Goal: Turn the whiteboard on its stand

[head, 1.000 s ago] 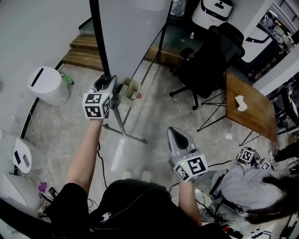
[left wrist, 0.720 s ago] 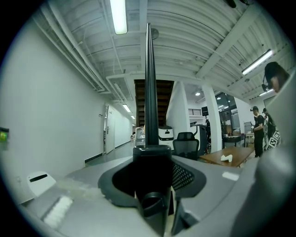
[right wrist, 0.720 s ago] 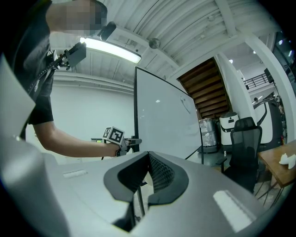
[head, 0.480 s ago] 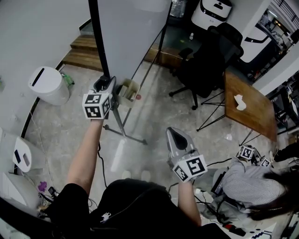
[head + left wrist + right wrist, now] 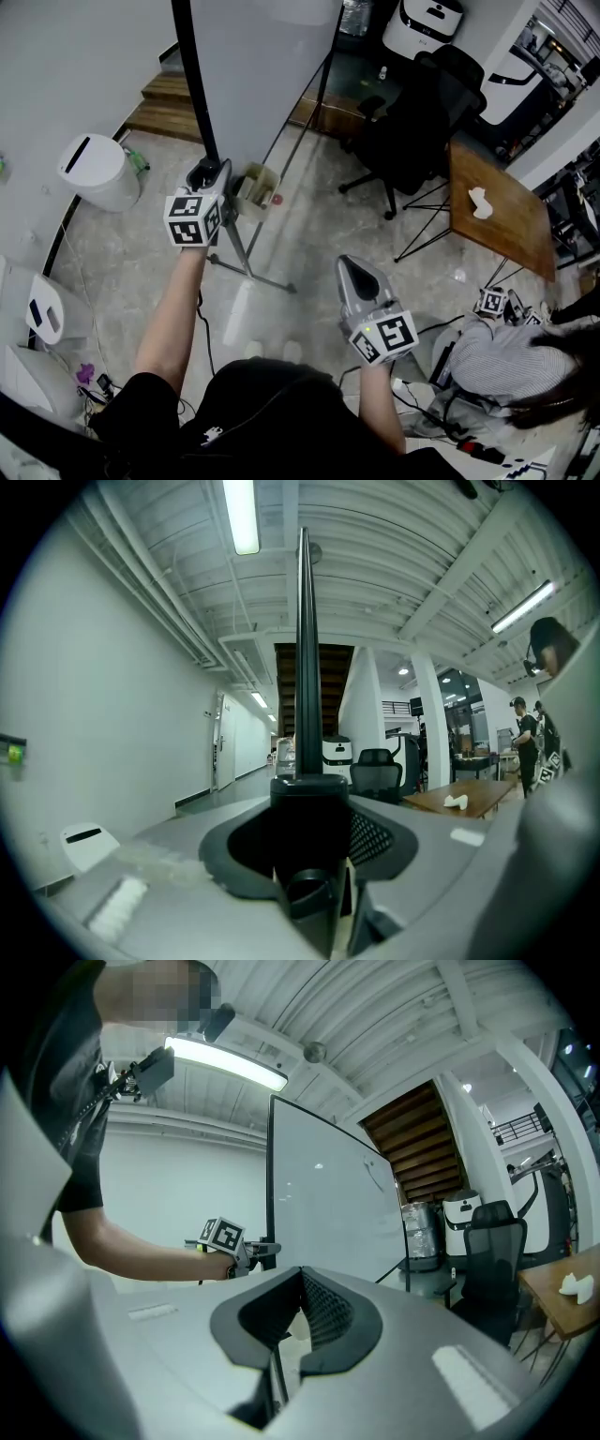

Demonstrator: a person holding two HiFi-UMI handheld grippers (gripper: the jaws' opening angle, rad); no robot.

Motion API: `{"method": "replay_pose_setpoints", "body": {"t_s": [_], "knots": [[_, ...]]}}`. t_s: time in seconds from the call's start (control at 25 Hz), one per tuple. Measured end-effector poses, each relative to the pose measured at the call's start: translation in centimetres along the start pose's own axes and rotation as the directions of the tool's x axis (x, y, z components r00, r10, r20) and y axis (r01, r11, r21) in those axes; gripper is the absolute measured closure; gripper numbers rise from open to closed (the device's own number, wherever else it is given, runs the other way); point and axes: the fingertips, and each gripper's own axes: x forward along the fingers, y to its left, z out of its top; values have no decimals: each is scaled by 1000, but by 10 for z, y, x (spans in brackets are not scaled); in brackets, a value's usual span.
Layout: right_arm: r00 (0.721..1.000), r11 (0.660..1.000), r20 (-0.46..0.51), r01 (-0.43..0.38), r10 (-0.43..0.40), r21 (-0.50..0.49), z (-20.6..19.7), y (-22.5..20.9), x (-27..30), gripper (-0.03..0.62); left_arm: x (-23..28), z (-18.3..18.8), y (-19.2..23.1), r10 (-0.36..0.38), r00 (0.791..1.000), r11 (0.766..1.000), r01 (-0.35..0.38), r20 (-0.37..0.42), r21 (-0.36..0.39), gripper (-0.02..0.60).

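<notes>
At the frame's centre, the left claw (image 5: 309, 808) clamps the whiteboard's black edge (image 5: 306, 667), which rises straight to the top. An office chair (image 5: 377, 766) and wooden bench (image 5: 459, 799) sit at right.

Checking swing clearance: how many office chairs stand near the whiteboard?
1: a black office chair right of the whiteboard, beside the wooden table. Others may hide behind it.

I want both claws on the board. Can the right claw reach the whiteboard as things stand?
Probably yes: the right claw hangs free, and only floor shows between it and the whiteboard.
</notes>
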Motion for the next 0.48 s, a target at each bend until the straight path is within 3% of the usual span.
{"method": "replay_pose_setpoints", "body": {"t_s": [0.16, 0.36, 0.48], "knots": [[1000, 1000, -1, 3, -3, -2, 1, 1, -4, 585, -9, -1, -4, 2, 1000, 1000, -2, -3, -5, 403], [1000, 1000, -8, 4, -4, -1, 0, -29, 28, 585, 29, -5, -2, -4, 1000, 1000, 4, -12, -16, 403], [1000, 1000, -4, -12, 12, -9, 4, 4, -1, 585, -20, -2, -10, -1, 1000, 1000, 1, -7, -15, 403]]}}
